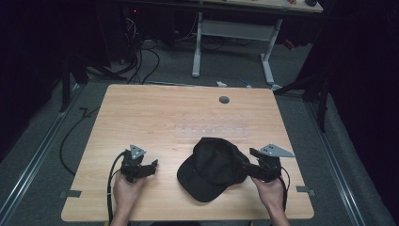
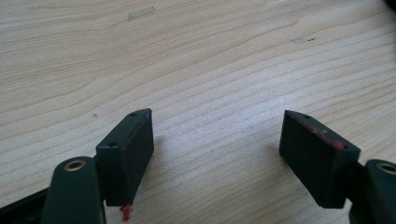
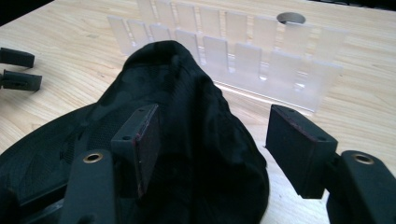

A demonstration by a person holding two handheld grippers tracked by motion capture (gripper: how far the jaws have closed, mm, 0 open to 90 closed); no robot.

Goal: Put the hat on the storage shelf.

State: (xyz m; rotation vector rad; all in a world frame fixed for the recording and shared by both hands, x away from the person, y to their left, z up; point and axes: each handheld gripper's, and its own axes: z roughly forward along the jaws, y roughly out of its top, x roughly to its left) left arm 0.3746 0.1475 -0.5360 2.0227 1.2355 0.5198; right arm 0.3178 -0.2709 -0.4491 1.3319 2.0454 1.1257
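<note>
The black cap (image 1: 212, 167) was seen lying just in front of the clear rack (image 1: 211, 131) (crown up). Right gripper (image 3: 212, 140) was spread wide around it, unpressed; left gripper (image 2: 217, 154) was held wide, empty. Closing judged next.

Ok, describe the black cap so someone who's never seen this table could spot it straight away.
On the light wooden table, look at the near half, between the two hand-held grippers. The black cap lies there, just in front of a clear plastic rack. It is the one soft, dark, rounded thing on the tabletop, with its brim pointing toward the person.
</note>
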